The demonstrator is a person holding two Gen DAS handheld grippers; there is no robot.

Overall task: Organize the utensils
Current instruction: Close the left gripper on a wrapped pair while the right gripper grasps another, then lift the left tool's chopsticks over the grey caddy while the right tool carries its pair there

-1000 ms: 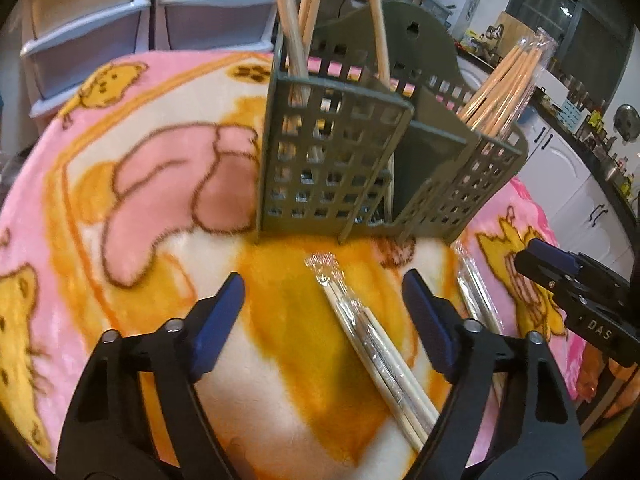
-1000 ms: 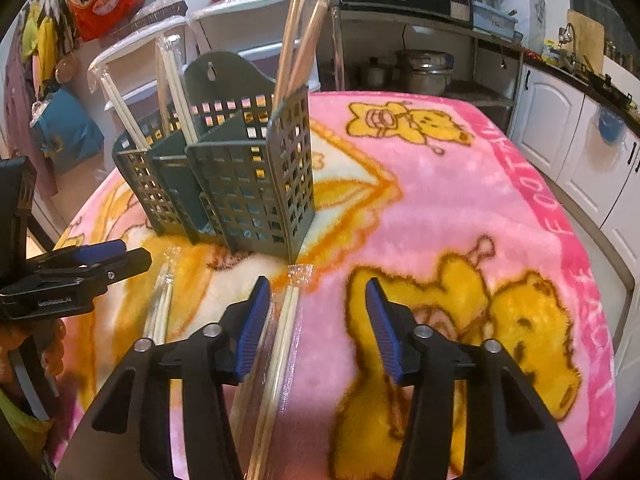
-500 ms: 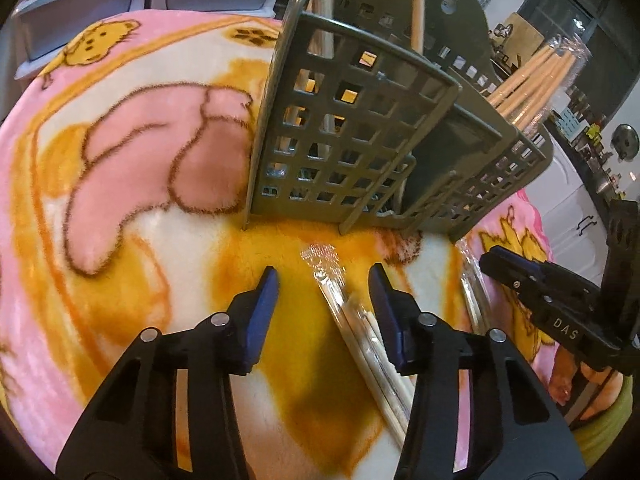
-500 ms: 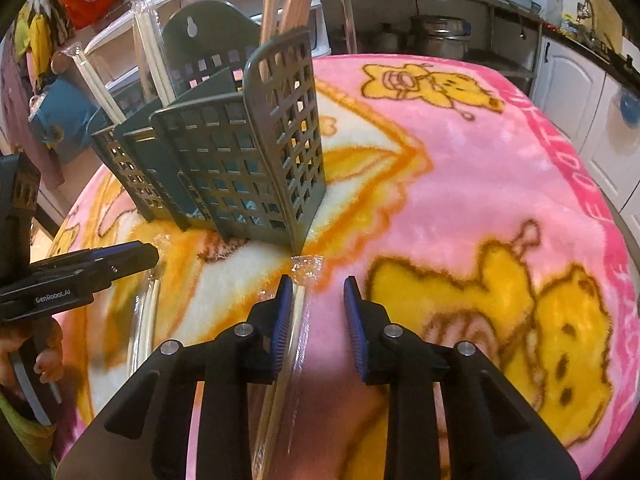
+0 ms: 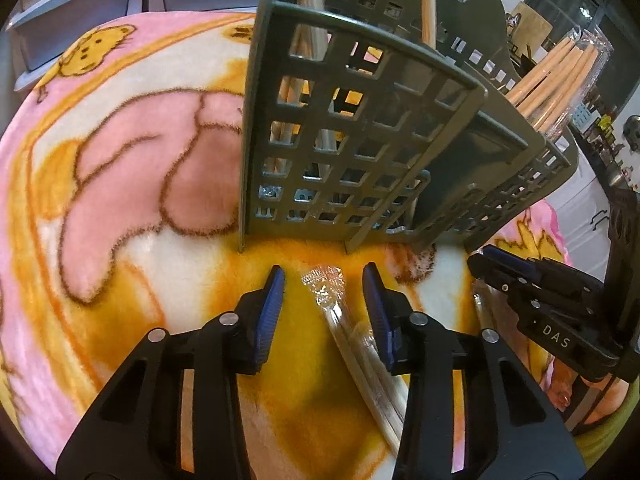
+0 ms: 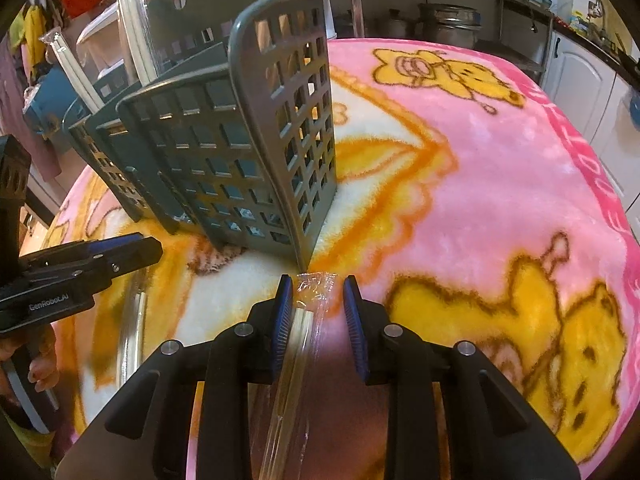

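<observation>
Spread under everything is a pink and yellow cartoon blanket [image 5: 120, 168], and standing on it is my landmark, a grey lattice utensil caddy [image 5: 352, 152]. Kitchen cabinets and plastic drawers sit behind it.

Several chopsticks already stand upright inside the caddy's compartments, some bare wood, some in clear sleeves [image 6: 136, 36].

Just in front of the caddy's near wall, seen from my left camera, lies a wrapped chopstick pair [image 5: 352, 332] flat on the blanket, its crinkled sleeve end pointing at the caddy. My left gripper [image 5: 323, 304] straddles that pair; its jaws are closing, the blue pads [image 5: 269, 312] stand clear on the one side, and the other pad sits right against the sleeve, though I cannot tell if it presses yet.

At the caddy's front corner, in the right camera, a second wrapped pair [image 6: 298, 356] lies with its sleeve tip almost touching the corner. My right gripper [image 6: 314, 312] has it between the fingers: one pad rests against the sticks, while a gap shows on the other side. The fingers are narrowed, not pressed together.
</observation>
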